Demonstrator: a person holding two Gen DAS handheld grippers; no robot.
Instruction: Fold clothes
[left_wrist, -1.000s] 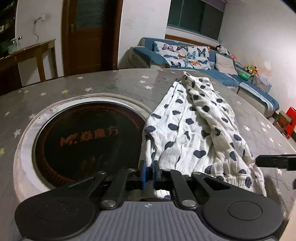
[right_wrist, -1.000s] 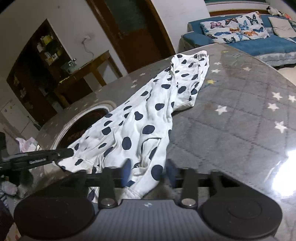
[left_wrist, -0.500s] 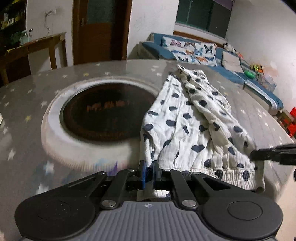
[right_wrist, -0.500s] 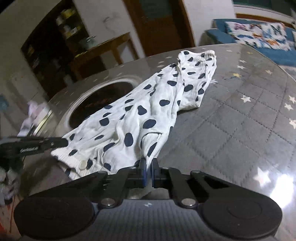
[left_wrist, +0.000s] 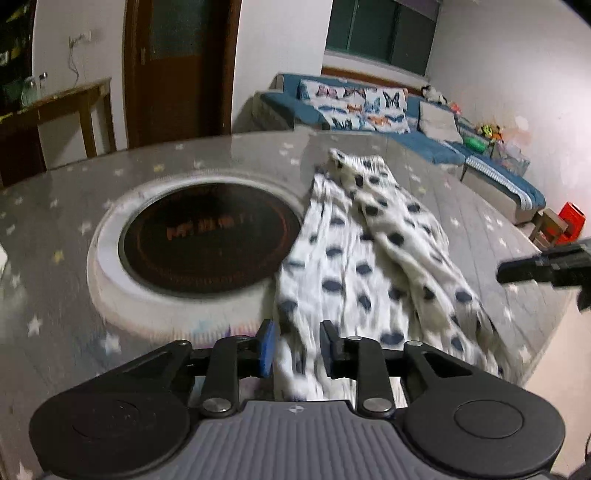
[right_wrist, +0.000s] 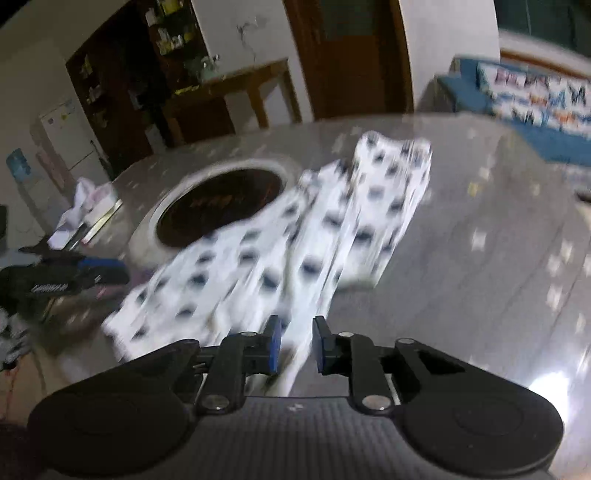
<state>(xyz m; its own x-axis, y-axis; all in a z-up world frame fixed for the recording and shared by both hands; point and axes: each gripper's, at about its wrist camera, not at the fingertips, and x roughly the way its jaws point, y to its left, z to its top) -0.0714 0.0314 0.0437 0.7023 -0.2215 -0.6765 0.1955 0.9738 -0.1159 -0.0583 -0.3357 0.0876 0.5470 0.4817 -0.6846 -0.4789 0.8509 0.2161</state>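
Observation:
White trousers with dark blue dots lie stretched along the grey star-patterned round table, legs pointing to the far edge; they also show in the right wrist view. My left gripper is open, with the near waistband cloth lying between its parted fingers. My right gripper is open too, with a fold of the cloth between its fingers. Each gripper shows at the side of the other's view, the right one and the left one. Both views are motion-blurred.
A dark round hotplate with a white rim is set in the table, left of the trousers. A blue sofa with butterfly cushions stands beyond the table. A wooden side table and a door stand at the back. Crumpled white cloth lies at the table's left edge.
Both grippers were shut on the waistband half a second ago and have now opened. They pulled the trousers toward the near edge and have risen a little; the cloth lies flatter.

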